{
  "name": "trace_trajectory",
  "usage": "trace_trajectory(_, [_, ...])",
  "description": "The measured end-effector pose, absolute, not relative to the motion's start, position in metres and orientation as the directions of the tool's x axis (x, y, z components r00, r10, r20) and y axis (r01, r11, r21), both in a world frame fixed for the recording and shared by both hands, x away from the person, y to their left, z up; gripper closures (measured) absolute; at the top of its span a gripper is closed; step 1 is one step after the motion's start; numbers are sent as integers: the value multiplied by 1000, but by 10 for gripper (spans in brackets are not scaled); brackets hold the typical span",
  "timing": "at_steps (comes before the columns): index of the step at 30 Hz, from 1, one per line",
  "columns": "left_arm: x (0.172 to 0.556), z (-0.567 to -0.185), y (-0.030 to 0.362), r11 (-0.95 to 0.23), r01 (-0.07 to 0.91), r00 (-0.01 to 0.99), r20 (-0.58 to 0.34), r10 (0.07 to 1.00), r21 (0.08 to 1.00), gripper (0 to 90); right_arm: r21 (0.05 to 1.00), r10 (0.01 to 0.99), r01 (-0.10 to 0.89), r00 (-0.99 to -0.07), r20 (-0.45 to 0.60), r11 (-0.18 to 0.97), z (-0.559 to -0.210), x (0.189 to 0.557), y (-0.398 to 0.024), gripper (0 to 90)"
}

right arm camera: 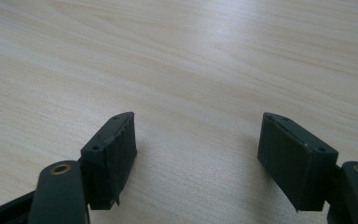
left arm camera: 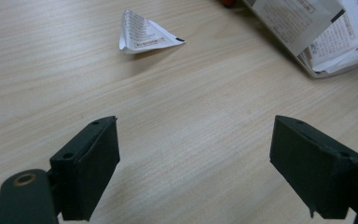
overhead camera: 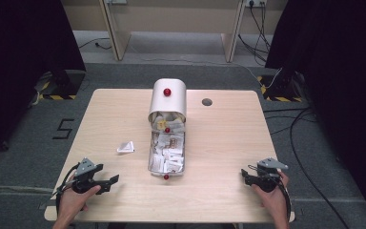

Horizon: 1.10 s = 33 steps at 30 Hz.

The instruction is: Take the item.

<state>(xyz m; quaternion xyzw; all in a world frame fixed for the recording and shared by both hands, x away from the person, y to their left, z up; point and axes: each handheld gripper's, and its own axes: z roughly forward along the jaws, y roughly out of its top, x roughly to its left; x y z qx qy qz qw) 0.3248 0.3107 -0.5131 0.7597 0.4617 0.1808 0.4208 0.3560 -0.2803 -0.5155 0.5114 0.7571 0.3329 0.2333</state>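
Observation:
A clear box (overhead camera: 167, 151) full of white paper sachets lies in the middle of the wooden table (overhead camera: 219, 143), its rounded silver lid (overhead camera: 168, 98) with a red knob tipped up at the far end. One loose white sachet (overhead camera: 125, 147) (left arm camera: 147, 36) lies on the table left of the box. My left gripper (overhead camera: 110, 182) (left arm camera: 196, 163) sits low near the front left edge, open, with bare wood between its jaws and the sachet ahead of it. My right gripper (overhead camera: 244, 175) (right arm camera: 198, 158) rests near the front right edge, open over bare wood.
A round grey cable hole (overhead camera: 207, 101) sits in the table at the back right. The box corner with sachets (left arm camera: 326, 32) reaches into the left gripper view's upper right. Dark curtains and floor cables flank the table.

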Motion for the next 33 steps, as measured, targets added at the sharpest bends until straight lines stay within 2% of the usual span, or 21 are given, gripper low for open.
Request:
trace_trajectory(25, [297, -523, 324, -250, 521, 497, -53, 866, 816, 162, 743, 930, 619, -368, -13, 255, -516, 356, -280, 286])
trace_trajectory(33, [292, -523, 331, -229, 533, 477, -66, 877, 814, 155, 743, 930, 619, -368, -13, 255, -516, 356, -280, 286])
